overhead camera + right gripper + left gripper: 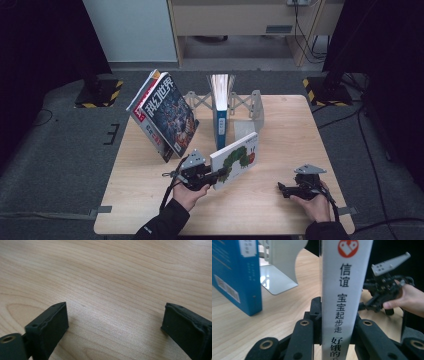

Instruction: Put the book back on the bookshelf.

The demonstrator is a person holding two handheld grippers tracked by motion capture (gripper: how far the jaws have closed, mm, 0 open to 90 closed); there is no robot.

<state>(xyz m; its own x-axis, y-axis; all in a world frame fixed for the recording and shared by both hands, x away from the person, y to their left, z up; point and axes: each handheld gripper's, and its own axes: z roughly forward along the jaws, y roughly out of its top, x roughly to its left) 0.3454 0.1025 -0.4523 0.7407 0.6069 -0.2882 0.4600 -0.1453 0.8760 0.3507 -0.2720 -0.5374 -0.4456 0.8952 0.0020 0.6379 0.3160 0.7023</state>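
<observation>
A person sat at a wooden table (260,195), holding a black two-jaw gripper in each hand. The left gripper (216,174), near the middle of the table, was clenched on a thin white picture book (235,159). The book's cover showed a green caterpillar with a red head. In the left gripper view, its white spine (344,297) rose upright between the two black jaws, which pressed on it from either side. A red round logo with a white heart sat at the top of the spine, and below it ran Chinese writing in black, reading downward: 信谊, then 宝宝起步走, then characters partly cut off at the bottom edge. In the high view the book was tilted, its long axis running from the gripper at the near left up toward the far right, cover facing up and toward the person.

The right gripper (281,188) lay low over the near right part of the table, well apart from the book, its jaws spread wide with only bare wood between them.

At the far left, a magazine (167,115) leaned on another book; its cover title appeared to read 科幻世界, though the view was small. A blue book (220,117) stood upright in a metal bookend rack (255,107) at the far middle.
</observation>
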